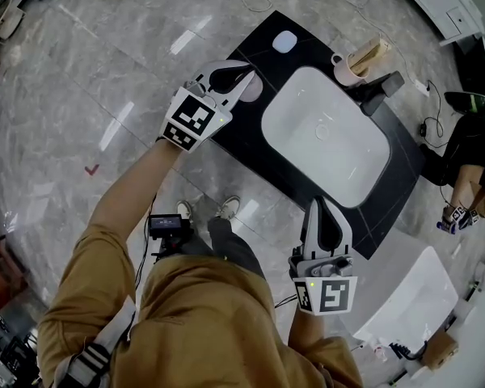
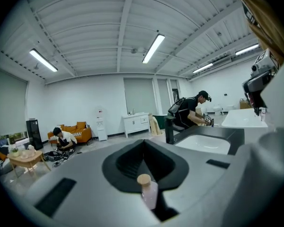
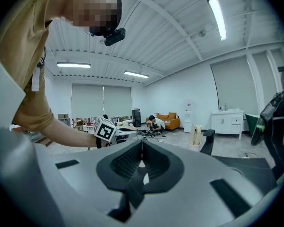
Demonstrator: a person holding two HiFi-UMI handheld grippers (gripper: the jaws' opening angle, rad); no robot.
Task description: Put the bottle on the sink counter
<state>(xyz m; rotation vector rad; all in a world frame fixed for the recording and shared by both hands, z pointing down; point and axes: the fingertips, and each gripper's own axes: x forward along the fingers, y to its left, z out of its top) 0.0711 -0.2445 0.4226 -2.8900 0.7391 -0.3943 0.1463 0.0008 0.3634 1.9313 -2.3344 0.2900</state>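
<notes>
Left claw [image 2: 143,142]: my jaws are closed, tips together. The pink bottle [image 2: 149,195] stands just beneath them (contact unclear). Right claw [image 3: 142,146]: closed on nothing.

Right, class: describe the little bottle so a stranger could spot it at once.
Find the black sink counter with its white basin. At its left end, the left hand-held gripper holds the bottle: small, pale pink, cork-topped. The cup by the tap is bigger.

Left claw [image 2: 143,142] tips together; small pink cork-capped bottle [image 2: 149,196] in slot near base, seemingly pinched.
</notes>
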